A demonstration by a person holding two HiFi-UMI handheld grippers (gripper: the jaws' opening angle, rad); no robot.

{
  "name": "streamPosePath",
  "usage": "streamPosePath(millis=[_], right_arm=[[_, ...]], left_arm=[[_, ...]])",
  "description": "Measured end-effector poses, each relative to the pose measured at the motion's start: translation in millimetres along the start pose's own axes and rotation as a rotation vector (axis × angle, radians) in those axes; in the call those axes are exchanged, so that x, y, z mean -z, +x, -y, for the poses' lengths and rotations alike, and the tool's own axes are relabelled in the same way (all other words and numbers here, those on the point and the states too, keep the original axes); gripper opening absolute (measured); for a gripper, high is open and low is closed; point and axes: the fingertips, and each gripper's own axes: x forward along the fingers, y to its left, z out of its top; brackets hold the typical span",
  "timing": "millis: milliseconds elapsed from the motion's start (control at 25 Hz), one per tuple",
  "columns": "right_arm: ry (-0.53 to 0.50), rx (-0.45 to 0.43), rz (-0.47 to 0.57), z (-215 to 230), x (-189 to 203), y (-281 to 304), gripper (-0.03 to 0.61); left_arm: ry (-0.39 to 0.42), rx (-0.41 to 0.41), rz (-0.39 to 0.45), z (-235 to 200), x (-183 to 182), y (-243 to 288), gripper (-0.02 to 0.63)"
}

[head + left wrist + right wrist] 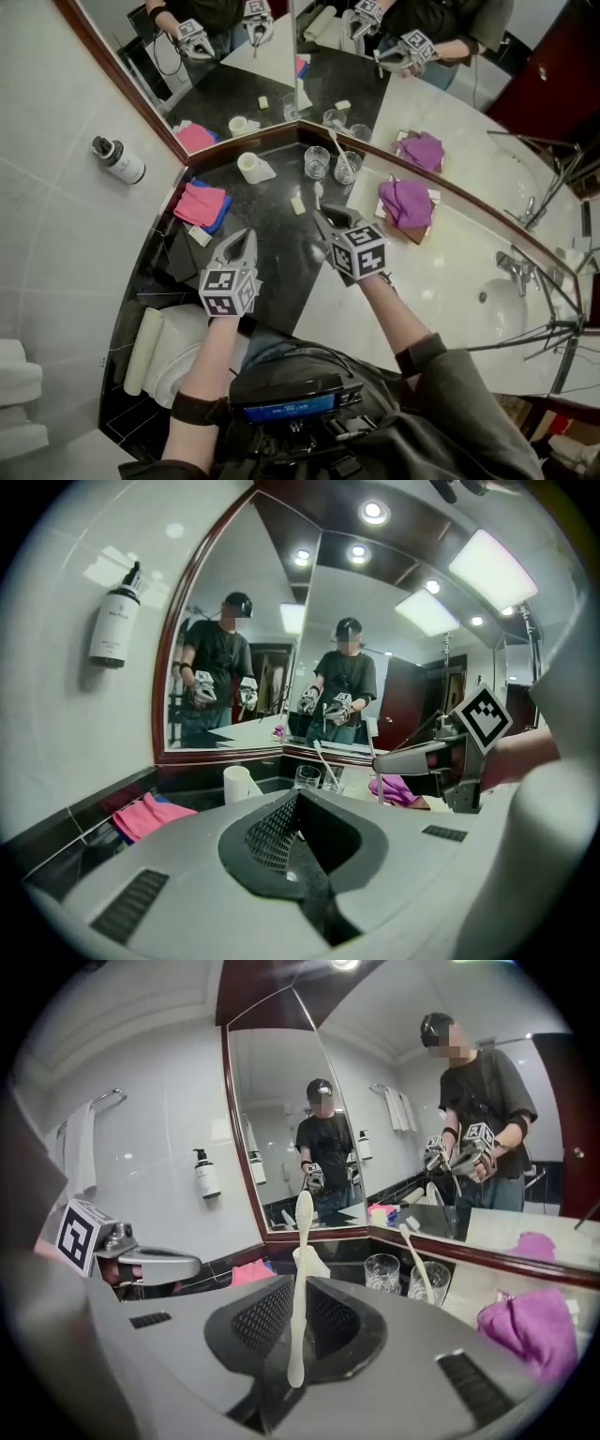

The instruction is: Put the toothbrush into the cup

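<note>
Above the dark bench (pixel 272 246), your left hand-held gripper (pixel 248 236) is clenched on nothing. Your right hand-held gripper (pixel 326 217) grasps the toothbrush (pixel 300 1269) upright, near the empty cup (pixel 317 161). The wall bottle's (pixel 119 159) label is too small to read.

Open black counter (pixel 272 234) before the cups (pixel 317 161); tissue roll (pixel 250 167) left, purple towel (pixel 406 202) right.

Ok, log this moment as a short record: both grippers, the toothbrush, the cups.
left gripper: shut, empty
right gripper: shut on toothbrush, held upright
empty cup: on the dark counter
second cup: beside it, holds other toothbrush
task: held toothbrush not yet in a cup
</note>
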Motion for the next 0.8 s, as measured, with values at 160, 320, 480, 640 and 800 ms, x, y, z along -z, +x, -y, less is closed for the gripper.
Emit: streamPosePath(millis=[160,320,480,640,800], right_arm=[[0.128,-0.039,-0.030,-22.8,17.7,20.4,0.061],[0.263,-0.066,-0.086,-41.4,45.4,41.3,0.061],[0.479,-0.083,-0.148,-56.6,76.1,64.2,0.061],[0.588,-0.091,-0.206,-69.9,98.3,86.9,0.061],[0.689,-0.101,-0.253,-79.3,115.9,109.2,0.061]], left_arm=[[-0.015,-0.025,-0.011,-13.0,10.5,-9.7,0.004],[-0.031,-0.042,-0.022,-25.2,20.3,-16.5,0.004],[-0.050,-0.062,-0.033,-40.8,30.5,-22.1,0.004],[-0.074,-0.073,-0.044,-53.0,41.7,-24.9,0.004],[-0.096,-0.078,-0.056,-61.9,52.4,-25.2,0.004]])
